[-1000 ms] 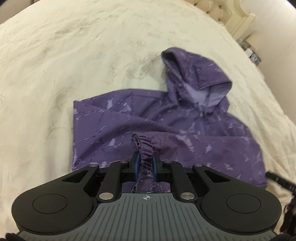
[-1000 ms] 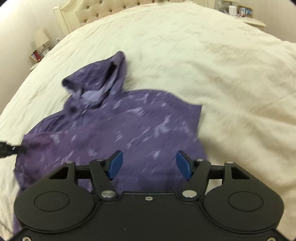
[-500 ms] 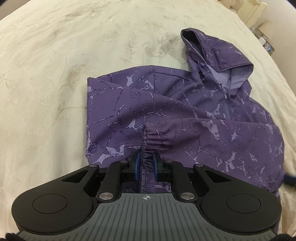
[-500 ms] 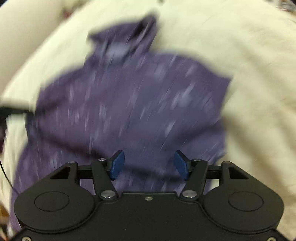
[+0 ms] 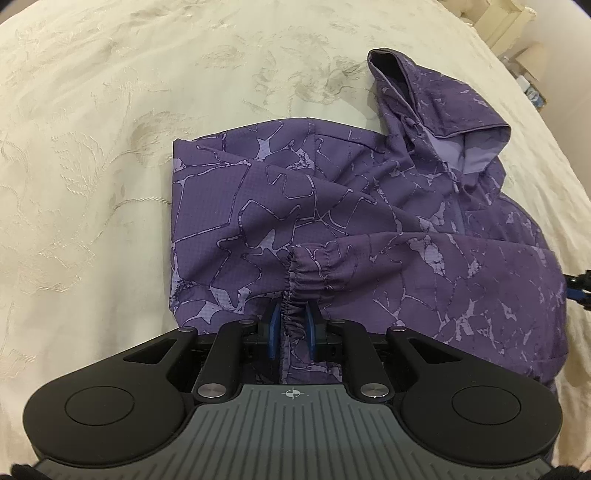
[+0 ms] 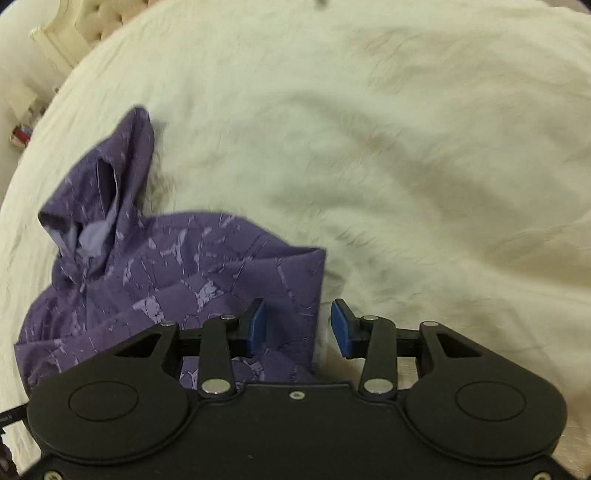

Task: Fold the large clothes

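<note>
A purple patterned hooded jacket (image 5: 369, 206) lies on the cream bedspread (image 5: 110, 129), its hood (image 5: 454, 122) pointing to the far right. My left gripper (image 5: 291, 325) is shut on the jacket's gathered sleeve cuff (image 5: 299, 273), laid across the jacket's body. In the right wrist view the jacket (image 6: 177, 280) lies at the left, hood (image 6: 99, 192) far left. My right gripper (image 6: 298, 328) is open and empty, its jaws either side of the jacket's right folded edge (image 6: 314, 291).
The bed's cream headboard (image 6: 70, 33) and a bedside table with small items (image 5: 524, 74) stand beyond the hood end. The bedspread extends wide to the left in the left wrist view and to the right (image 6: 443, 166) in the right wrist view.
My left gripper has carried the sleeve cuff forward over the jacket and lower. My right gripper has swung right, from over the jacket's middle to its right edge, still open.
</note>
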